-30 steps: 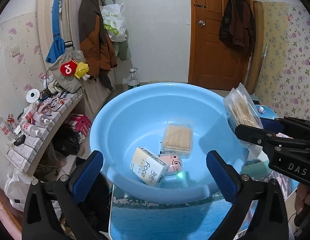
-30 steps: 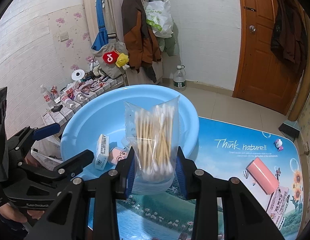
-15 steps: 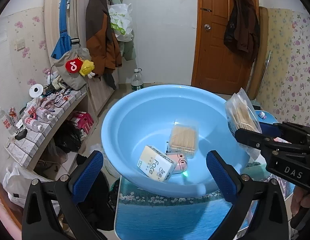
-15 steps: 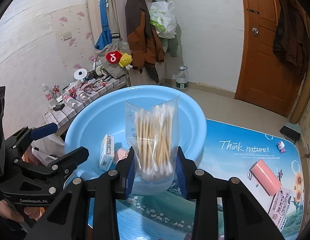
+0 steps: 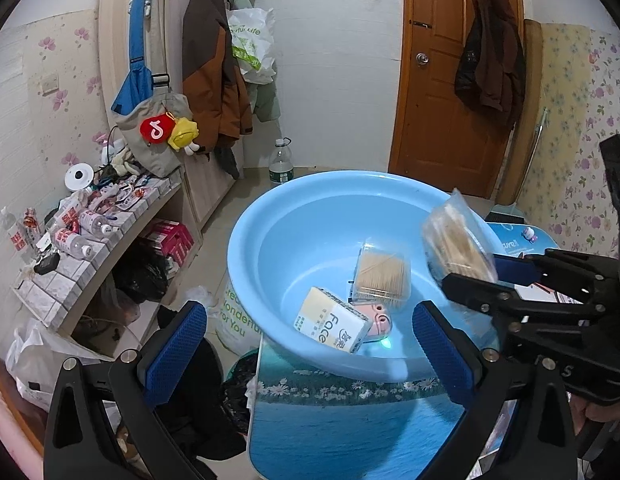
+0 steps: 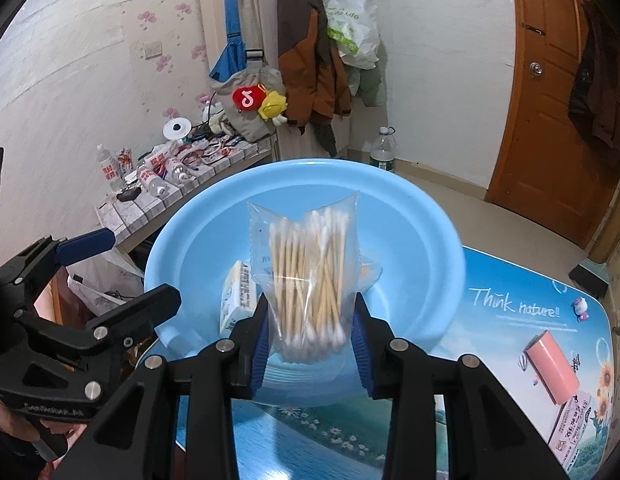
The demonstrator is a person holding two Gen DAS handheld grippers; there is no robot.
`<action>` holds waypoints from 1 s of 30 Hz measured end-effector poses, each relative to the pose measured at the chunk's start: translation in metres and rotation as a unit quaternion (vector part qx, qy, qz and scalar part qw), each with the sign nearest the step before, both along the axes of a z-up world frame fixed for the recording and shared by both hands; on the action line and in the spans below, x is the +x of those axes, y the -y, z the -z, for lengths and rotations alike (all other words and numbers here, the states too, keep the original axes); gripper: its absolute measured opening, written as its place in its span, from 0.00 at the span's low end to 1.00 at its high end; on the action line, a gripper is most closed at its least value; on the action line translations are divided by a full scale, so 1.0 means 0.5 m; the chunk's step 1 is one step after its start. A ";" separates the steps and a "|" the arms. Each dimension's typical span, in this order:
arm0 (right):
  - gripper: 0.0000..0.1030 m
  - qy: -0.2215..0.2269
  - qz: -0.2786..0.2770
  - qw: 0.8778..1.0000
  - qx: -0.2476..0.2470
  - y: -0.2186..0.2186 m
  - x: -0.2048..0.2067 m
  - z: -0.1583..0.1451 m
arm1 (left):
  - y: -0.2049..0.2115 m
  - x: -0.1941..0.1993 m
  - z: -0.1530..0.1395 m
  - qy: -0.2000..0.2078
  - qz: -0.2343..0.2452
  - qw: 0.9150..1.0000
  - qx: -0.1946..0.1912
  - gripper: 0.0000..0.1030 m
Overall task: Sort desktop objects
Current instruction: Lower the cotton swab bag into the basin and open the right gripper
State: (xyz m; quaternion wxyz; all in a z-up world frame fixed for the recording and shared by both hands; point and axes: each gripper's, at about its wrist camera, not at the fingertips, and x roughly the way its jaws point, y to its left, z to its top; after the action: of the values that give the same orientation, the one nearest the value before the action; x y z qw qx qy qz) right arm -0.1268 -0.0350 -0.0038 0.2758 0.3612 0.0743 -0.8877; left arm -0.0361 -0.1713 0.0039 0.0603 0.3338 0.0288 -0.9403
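My right gripper (image 6: 310,336) is shut on a clear bag of cotton swabs (image 6: 305,276), held upright over the near rim of a light blue basin (image 6: 430,216). In the left wrist view the bag of swabs (image 5: 456,240) hangs at the right side of the basin (image 5: 261,232), with the right gripper (image 5: 476,274) around it. Inside the basin lie a "Face" tissue pack (image 5: 334,320), a clear box of toothpicks (image 5: 384,276) and a small pink item (image 5: 378,320). My left gripper (image 5: 307,352) is open and holds nothing, near the basin's front left.
The basin stands at the left end of a table with a blue nature-print mat (image 6: 510,320). A pink box (image 6: 552,368) lies at the right of the table. A tiled shelf with bottles (image 5: 89,232) and bags on the floor are left of the table.
The right gripper has carried the swab bag a little leftward, further over the basin. The left wrist view has shifted left, so the basin sits further right in it.
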 end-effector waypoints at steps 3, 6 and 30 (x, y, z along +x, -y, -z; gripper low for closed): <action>0.46 0.002 0.007 1.000 0.003 0.004 -0.005 0.007 | 0.003 0.001 0.001 0.000 0.001 1.000 0.002 1.00; 0.49 0.006 0.015 1.000 0.001 0.002 -0.010 0.011 | 0.008 0.001 0.003 0.001 0.000 1.000 0.003 1.00; 0.64 0.009 0.018 1.000 0.002 -0.006 -0.009 0.009 | -0.008 0.001 0.005 0.005 0.002 1.000 0.002 1.00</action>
State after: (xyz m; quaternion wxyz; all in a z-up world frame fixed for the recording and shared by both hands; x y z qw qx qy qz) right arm -0.1312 -0.0320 -0.0080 0.2598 0.3712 0.0666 -0.8890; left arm -0.0358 -0.1672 0.0014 0.0575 0.3389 0.0298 -0.9386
